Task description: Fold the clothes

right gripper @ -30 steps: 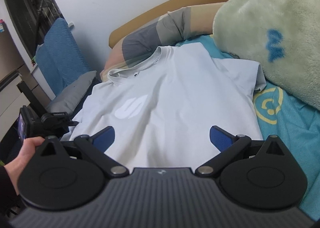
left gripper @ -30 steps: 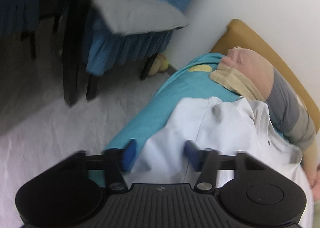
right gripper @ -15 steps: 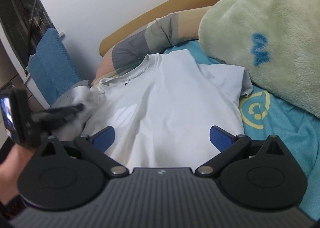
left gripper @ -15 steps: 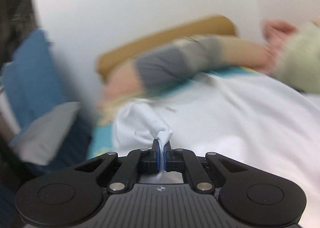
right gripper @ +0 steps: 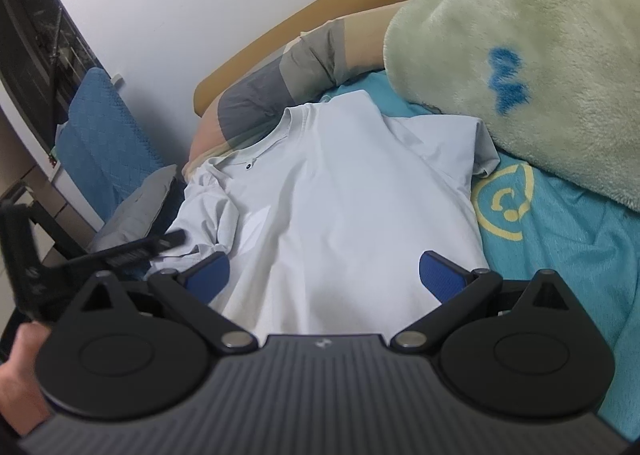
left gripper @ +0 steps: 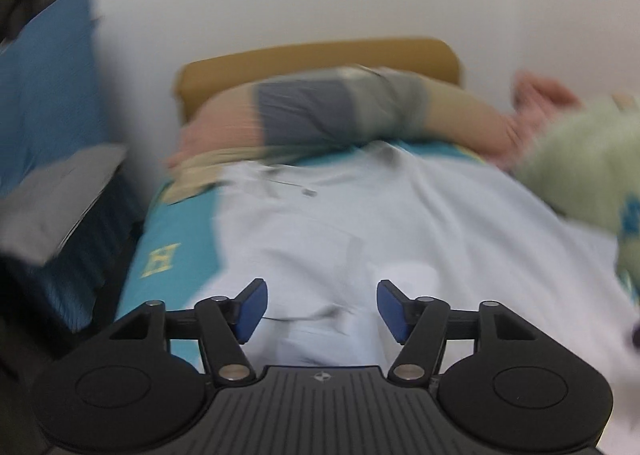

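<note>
Lying flat, front up, on the teal bedsheet [right gripper: 560, 255] of the bed: a pale grey-white short-sleeved T-shirt [right gripper: 340, 207], collar toward the mustard-yellow headboard [right gripper: 304, 19]. Its sleeve on the picture's left is folded inward over the chest and rumpled; the other sleeve lies spread out, just beside a yellow ring print on the sheet. The white chest logo is partly covered by the folded sleeve.

Left gripper [left gripper: 318, 309]: jaws have just been opening, now moderately wide, blue pads apart above the shirt cloth, nothing pinched between them. Left view is motion-blurred. In the right view this gripper shows at the left edge, held by a hand [right gripper: 20, 371], its tip near the folded sleeve.

Right gripper [right gripper: 324, 275]: jaws wide, pads hovering over the shirt's lower part, not gripping it.

Striped pink, grey and beige pillow [right gripper: 280, 83] lies along the headboard, touching the collar. Fluffy light green blanket with blue marks [right gripper: 520, 55] is piled on the right. Blue quilted chair with grey cushion [right gripper: 104, 143] stands beside the bed.
</note>
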Tool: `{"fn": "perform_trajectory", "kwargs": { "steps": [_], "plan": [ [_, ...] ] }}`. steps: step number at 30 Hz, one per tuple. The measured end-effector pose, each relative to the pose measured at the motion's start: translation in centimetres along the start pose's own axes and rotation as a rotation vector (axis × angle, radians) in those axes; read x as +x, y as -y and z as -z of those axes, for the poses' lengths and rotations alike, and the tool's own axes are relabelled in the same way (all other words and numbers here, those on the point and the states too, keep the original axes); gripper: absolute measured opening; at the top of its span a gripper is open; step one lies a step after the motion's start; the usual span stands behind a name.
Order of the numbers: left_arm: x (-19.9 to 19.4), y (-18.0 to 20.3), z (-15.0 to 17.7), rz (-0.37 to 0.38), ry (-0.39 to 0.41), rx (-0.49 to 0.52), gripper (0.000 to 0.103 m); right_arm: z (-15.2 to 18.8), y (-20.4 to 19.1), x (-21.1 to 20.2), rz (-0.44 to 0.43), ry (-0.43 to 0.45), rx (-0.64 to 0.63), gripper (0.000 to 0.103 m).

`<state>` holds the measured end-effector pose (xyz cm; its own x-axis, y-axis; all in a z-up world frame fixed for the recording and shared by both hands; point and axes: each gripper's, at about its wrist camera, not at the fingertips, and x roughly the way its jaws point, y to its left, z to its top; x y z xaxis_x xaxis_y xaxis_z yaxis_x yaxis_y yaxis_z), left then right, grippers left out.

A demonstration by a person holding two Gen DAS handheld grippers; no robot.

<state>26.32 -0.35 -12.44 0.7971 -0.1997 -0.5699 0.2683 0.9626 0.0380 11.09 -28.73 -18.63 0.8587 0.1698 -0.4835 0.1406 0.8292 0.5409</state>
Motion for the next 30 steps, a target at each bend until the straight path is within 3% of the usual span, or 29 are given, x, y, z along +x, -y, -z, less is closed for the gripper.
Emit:
{"fn": "perform_trajectory", "kwargs": {
  "steps": [5,10,11,13,14,19,24,30],
  "plan": [
    [1.6,-6.0,-0.2,-0.056,-0.046,-0.253,0.066,0.1,0.1,0.3,-0.003,-0.014,0.006,0.103],
    [3.5,-8.8,0.5,0.011,-0.062,-0.393,0.059,0.4,0.0,0.6,-0.006,-0.026,-0.005,0.103],
    [3.7,-8.7,0.4,0.023,-0.065,-0.395,0.055,0.5,-0.1,0.7,-0.006,-0.028,-0.010,0.103],
    [4.2,-8.2,0.1,0.033,-0.083,-0.388,0.016,0.6,-0.2,0.9,-0.007,-0.031,-0.025,0.103],
    [4.5,-8.0,-0.1,0.039,-0.092,-0.384,0.007,0.7,-0.4,0.9,-0.011,-0.026,-0.044,0.103],
    [3.2,-12.2,-1.4,0.055,-0.043,-0.525,0.004,1.4,-1.5,1.0,-0.035,0.000,-0.138,0.103],
    [1.6,-19.8,-5.9,-0.078,0.038,-0.543,0.003,2.3,-2.8,1.0,-0.052,0.012,-0.230,0.103],
    [2.9,-27.3,-10.0,-0.354,0.085,-0.489,0.003,3.2,-3.3,2.4,-0.001,-0.021,-0.286,0.103]
  ]
}}
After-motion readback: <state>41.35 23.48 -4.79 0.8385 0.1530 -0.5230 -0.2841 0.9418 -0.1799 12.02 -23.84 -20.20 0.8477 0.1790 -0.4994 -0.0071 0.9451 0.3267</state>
